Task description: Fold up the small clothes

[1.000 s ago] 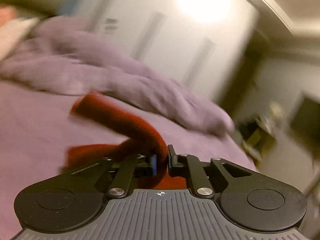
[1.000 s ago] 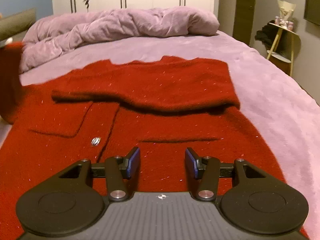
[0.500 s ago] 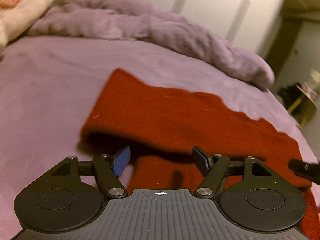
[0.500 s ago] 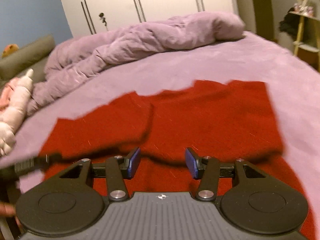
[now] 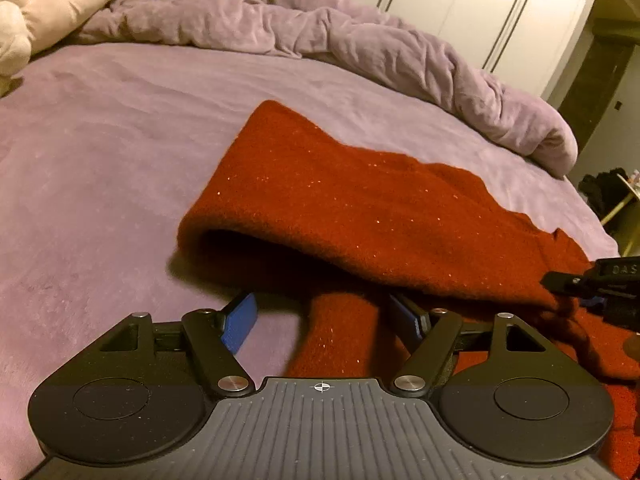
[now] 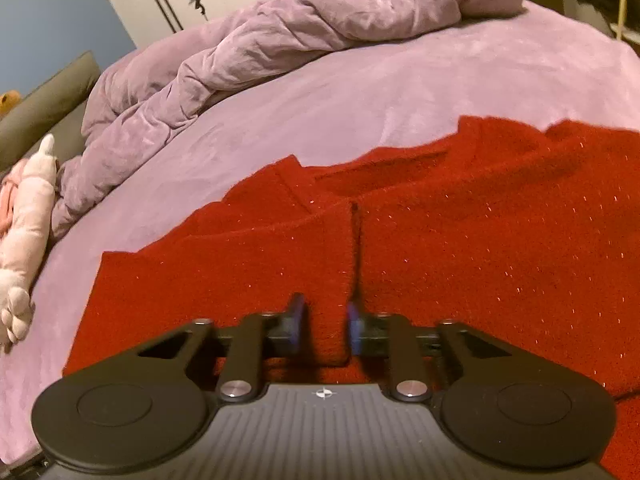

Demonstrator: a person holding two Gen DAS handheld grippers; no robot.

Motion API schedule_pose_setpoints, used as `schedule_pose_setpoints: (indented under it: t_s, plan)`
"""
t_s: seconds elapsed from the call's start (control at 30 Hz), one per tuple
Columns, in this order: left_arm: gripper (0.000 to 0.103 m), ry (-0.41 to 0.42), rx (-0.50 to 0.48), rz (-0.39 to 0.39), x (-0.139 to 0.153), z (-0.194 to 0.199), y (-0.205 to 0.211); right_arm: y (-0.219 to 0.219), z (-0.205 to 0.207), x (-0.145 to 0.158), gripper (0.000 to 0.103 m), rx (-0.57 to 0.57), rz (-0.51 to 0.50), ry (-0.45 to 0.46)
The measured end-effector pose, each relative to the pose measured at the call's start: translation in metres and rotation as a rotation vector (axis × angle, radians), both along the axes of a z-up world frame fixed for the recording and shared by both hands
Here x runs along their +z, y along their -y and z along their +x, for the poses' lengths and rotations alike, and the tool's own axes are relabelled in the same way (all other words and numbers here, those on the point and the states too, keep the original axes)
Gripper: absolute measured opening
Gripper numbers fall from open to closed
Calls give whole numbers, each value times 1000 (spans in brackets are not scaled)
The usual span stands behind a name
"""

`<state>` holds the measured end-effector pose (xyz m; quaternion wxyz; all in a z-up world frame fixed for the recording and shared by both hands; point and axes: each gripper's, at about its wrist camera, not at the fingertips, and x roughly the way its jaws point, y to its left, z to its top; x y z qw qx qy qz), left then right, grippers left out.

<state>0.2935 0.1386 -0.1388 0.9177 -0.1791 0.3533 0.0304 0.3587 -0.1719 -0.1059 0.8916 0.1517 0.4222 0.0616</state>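
A red knitted cardigan (image 5: 360, 208) lies on the purple bed with a sleeve folded across its body. My left gripper (image 5: 328, 320) is open at the garment's left edge, its blue pads on either side of a red strip (image 5: 340, 336) without touching it. In the right wrist view the cardigan (image 6: 500, 240) spreads across the bed, and my right gripper (image 6: 324, 328) has its jaws closed on a raised ridge of red fabric (image 6: 332, 280). The right gripper's tip shows at the right edge of the left wrist view (image 5: 596, 284).
A rumpled purple duvet (image 5: 360, 36) lies along the far side of the bed (image 5: 100, 160). A pale plush toy (image 6: 24, 220) lies at the left. White wardrobe doors (image 5: 480, 8) stand behind. A small side table (image 5: 620, 200) stands at the far right.
My left gripper let go of the red sleeve and opened, and the sleeve now lies folded over the body. My right gripper moved left and closed on a ridge of fabric.
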Motion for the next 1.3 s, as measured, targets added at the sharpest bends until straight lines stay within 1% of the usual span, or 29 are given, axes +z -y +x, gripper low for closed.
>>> schedule_pose_setpoints:
  t_s: [0.1,0.13,0.2,0.23,0.27,0.3,0.33,0.37,0.43,0.47,0.53,0.6,0.67,0.73,0.8,0.87,0.93,0.97,1.0,1.07,1.1,1.23,1.3]
  plan:
    - [77,17,8,21,5,3,0,4,-16,19,9,-13,-101,121]
    - [77,31,2,37,7,3,2,7,-26,27,9,-40,-188,183]
    - [78,45,-29,77,10,6,8,17,-40,33,9,-104,-331,251]
    - [78,43,-35,101,11,8,12,24,-44,32,10,-127,-386,256]
    - [78,39,-39,130,11,11,16,31,-46,30,10,-143,-424,248]
    - [78,35,-46,142,11,13,19,39,-47,26,10,-157,-452,229]
    - [78,33,-56,134,11,15,21,51,-49,20,10,-175,-456,202]
    - [77,30,-65,118,10,17,22,61,-49,17,10,-192,-439,181]
    - [76,30,-76,113,11,20,25,82,-49,9,10,-232,-371,123]
    - [76,31,-85,125,11,21,28,89,-49,5,11,-231,-320,96]
    - [75,32,-97,154,12,25,33,101,-48,-2,19,-244,-226,64]
    - [75,23,-107,170,11,30,36,108,-45,-6,21,-255,-169,61]
    - [75,10,-109,170,10,33,38,111,-40,-5,21,-250,-131,51]
    - [75,16,-107,162,12,33,39,111,-37,-2,12,-219,-146,58]
    - [75,32,-106,158,16,30,42,107,-42,7,9,-206,-213,96]
    - [77,43,-122,147,19,28,45,100,-50,19,9,-222,-362,183]
    - [77,49,-141,153,22,27,49,90,-59,20,9,-234,-578,246]
    - [77,47,-153,161,22,27,52,90,-61,18,9,-231,-626,250]
    - [77,45,-164,167,21,27,55,93,-60,13,9,-225,-642,225]
    - [76,27,-170,174,17,28,58,100,-58,4,9,-232,-639,175]
    - [76,22,-170,171,16,27,58,101,-58,-1,9,-232,-648,167]
    - [74,14,-179,165,18,22,52,94,-62,-8,9,-178,-734,200]
    - [72,2,-192,165,23,17,46,97,-58,-14,11,-156,-753,163]
